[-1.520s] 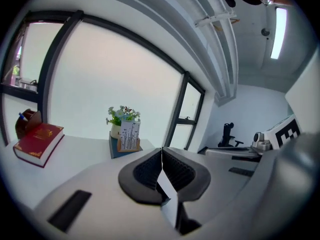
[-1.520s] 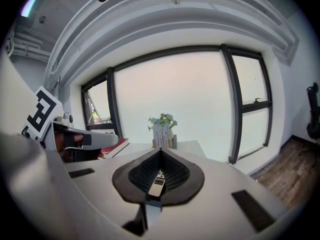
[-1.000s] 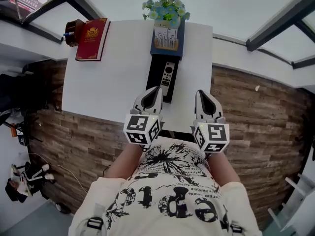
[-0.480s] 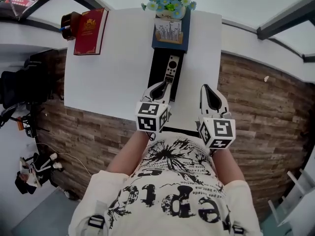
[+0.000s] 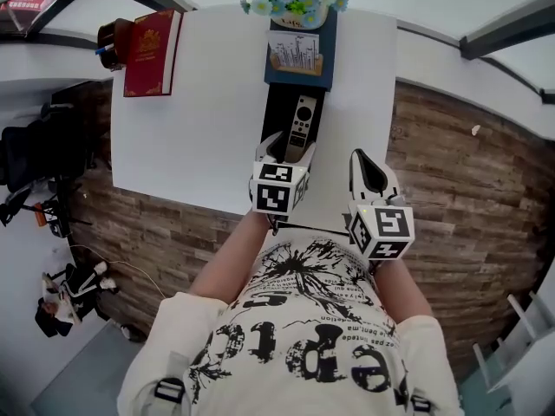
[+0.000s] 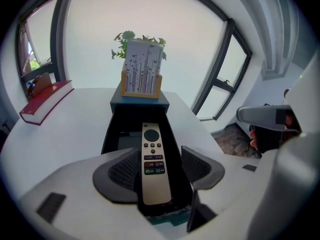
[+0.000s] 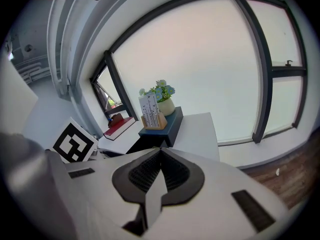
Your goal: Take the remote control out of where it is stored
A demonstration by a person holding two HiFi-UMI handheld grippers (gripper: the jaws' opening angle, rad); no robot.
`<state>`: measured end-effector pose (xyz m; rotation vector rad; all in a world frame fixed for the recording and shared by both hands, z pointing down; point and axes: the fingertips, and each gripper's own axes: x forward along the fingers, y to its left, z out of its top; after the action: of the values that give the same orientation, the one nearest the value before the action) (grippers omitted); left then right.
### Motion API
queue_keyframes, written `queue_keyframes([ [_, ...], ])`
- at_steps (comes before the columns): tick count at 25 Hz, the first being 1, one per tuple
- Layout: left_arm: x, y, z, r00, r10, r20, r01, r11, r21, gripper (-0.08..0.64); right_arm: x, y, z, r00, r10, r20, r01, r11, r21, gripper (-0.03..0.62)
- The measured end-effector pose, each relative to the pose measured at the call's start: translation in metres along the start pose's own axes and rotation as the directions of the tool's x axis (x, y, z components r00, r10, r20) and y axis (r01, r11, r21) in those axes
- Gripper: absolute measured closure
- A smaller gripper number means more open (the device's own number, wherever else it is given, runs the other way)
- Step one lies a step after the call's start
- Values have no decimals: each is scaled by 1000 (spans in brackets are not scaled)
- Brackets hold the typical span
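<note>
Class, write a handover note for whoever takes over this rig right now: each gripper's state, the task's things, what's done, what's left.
Left gripper: jaws opening, astride the slim gold remote control, pads not touching it.
Right gripper: shut, empty, right of the open black drawer.
Remote lies flat in that drawer on the white table.
Done: drawer open.
Left: grip remote, lift it out.
</note>
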<state>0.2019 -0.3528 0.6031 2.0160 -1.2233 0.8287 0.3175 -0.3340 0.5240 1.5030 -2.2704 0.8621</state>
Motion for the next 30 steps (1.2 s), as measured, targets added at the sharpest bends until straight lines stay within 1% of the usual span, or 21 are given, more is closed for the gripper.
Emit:
queue_keyframes([
  [2,5,6,0,1000,13,-22,-14,999,-33,304,4,-2,4,1000,3,3,-3,1000,5,591],
  [3,8,9,-1,999,21,-37,-23,999,-38,302,6,-4,6,1000,4,2,-4,1000,2,591],
  [12,36,20,-8,988,56,-145,-57,998,-3,304,21,-23,14,1000,-12,-4,12,999,37,591],
  [15,44,22,-12,983,66,-172,-71,997,-26,304,23,-30,14,1000,-23,-13,23,999,47,591],
  [18,47,23,-12,982,63,-180,-71,997,-38,304,26,-36,14,999,-28,-16,29,998,54,591],
  [21,48,22,-14,981,65,-184,-69,997,-18,304,27,-41,16,999,-35,-18,36,998,51,591],
  [25,54,24,-20,979,109,-174,-97,993,74,304,28,-40,20,999,-38,-12,39,998,42,591],
  [30,54,27,-18,979,112,-170,-102,992,69,308,27,-39,22,999,-39,-13,39,999,26,591],
])
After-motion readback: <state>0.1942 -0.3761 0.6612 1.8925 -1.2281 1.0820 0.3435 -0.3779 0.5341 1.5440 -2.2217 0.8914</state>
